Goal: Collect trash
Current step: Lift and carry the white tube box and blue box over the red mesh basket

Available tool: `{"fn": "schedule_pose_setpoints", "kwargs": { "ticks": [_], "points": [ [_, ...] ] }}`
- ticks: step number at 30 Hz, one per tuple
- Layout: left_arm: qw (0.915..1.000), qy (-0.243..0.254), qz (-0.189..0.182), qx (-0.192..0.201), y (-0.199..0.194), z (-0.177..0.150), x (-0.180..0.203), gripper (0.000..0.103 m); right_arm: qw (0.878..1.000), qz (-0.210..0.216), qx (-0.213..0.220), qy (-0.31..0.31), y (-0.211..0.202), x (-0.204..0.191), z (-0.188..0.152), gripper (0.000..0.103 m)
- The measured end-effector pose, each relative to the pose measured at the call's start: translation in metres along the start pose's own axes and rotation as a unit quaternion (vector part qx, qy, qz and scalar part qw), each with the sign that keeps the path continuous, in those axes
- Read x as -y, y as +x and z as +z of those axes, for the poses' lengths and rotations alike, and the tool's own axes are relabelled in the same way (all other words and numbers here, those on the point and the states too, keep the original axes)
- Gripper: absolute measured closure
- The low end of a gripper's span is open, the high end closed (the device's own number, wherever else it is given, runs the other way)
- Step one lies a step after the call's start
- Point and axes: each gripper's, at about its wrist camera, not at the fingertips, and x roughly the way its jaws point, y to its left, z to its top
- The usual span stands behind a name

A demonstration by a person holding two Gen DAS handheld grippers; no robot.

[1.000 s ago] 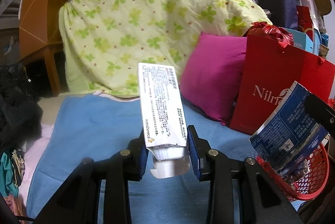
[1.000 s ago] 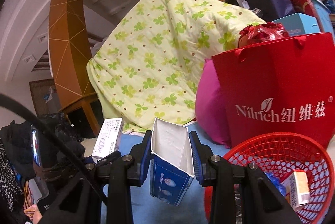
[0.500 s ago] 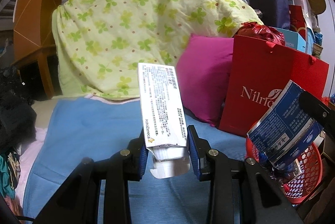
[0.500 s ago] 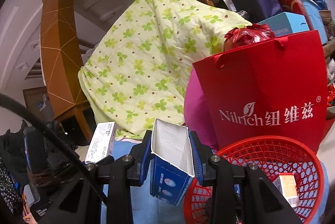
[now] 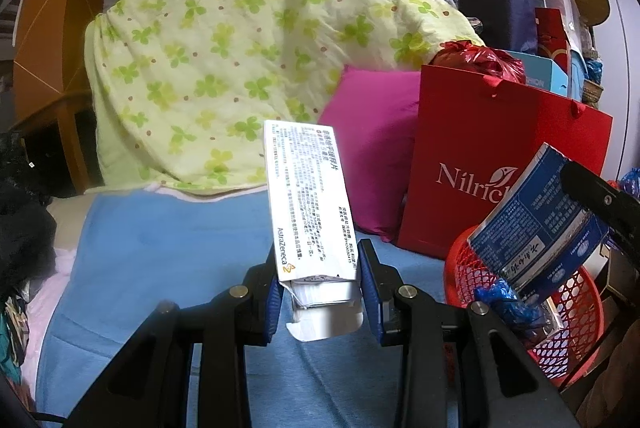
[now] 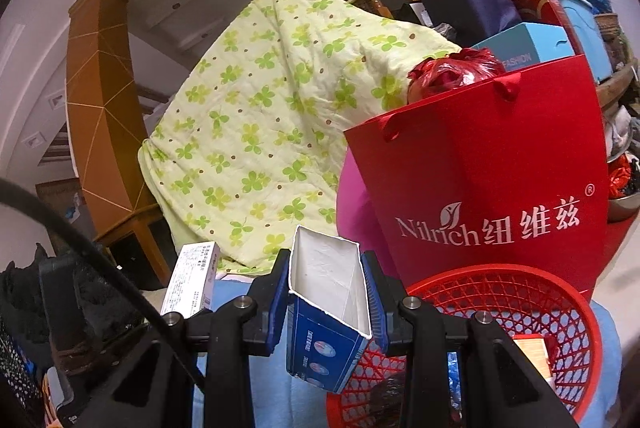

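Observation:
My left gripper (image 5: 320, 284) is shut on a white medicine box (image 5: 308, 200) with an open bottom flap, held upright above the blue sheet. My right gripper (image 6: 329, 302) is shut on an open blue carton (image 6: 326, 312), held over the left rim of the red mesh basket (image 6: 520, 292). The left wrist view shows the same blue carton (image 5: 540, 224) above the basket (image 5: 576, 336) at the right. The white box also shows in the right wrist view (image 6: 192, 280) at the left. The basket holds blue wrappers and a small box (image 6: 530, 346).
A red paper bag (image 5: 480, 156) stands right behind the basket, next to a magenta pillow (image 5: 372, 148). A green clover quilt (image 5: 240, 48) is piled at the back of the blue sheet (image 5: 168, 252). Dark clothes (image 5: 20, 228) lie at the left.
Both grippers have moved right and toward the basket; the blue carton now hangs over its rim. Both boxes stay gripped.

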Motion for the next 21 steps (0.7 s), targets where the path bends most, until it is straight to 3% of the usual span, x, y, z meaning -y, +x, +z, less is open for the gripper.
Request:
{"fn": "schedule_pose_setpoints", "kwargs": {
  "ticks": [21],
  "points": [
    [0.9994,0.010,-0.034,0.003,-0.005,0.000,0.021,0.066,0.999,-0.027,0.013,0.017,-0.010,0.017,0.005,0.066]
  ]
}}
